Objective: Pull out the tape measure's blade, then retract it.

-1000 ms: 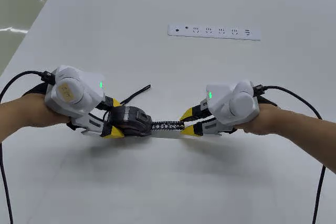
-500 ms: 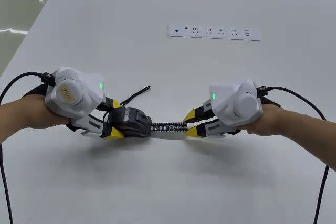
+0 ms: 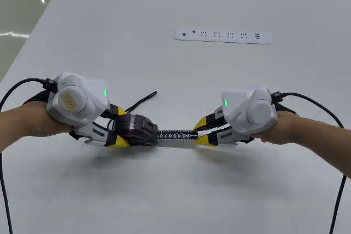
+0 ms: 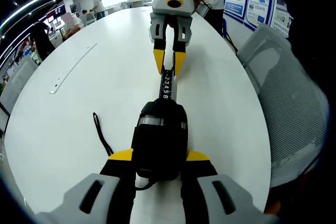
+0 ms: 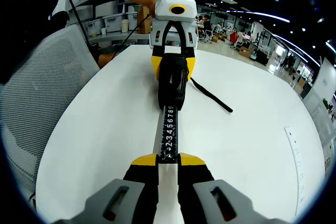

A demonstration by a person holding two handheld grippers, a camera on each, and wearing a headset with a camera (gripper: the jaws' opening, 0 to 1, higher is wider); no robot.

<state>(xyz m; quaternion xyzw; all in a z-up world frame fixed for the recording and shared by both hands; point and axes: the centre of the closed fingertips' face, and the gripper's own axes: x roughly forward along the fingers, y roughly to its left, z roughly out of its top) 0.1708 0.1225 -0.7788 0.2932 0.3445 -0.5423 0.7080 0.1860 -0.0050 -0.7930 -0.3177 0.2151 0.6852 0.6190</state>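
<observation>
A black tape measure case (image 3: pixel 136 129) lies just above the white table, held between the yellow-tipped jaws of my left gripper (image 3: pixel 118 126), which is shut on it. The case (image 4: pixel 159 139) sits low in the left gripper view. A short length of black blade with white numbers (image 3: pixel 176 135) runs right from the case. My right gripper (image 3: pixel 201 131) is shut on the blade's end. In the right gripper view the blade (image 5: pixel 169 132) leads from my right gripper (image 5: pixel 168 161) up to the case (image 5: pixel 173 81). A black wrist strap (image 3: pixel 141 100) trails behind the case.
A white power strip (image 3: pixel 223 35) lies flat at the far side of the table (image 3: pixel 164 190). Black cables run from both grippers off the near edge. A grey mesh chair (image 4: pixel 294 108) stands beside the table; people and shelves are in the background.
My right gripper has moved a little to the right, away from the case, and more numbered blade shows between the two grippers. The left gripper holds its place.
</observation>
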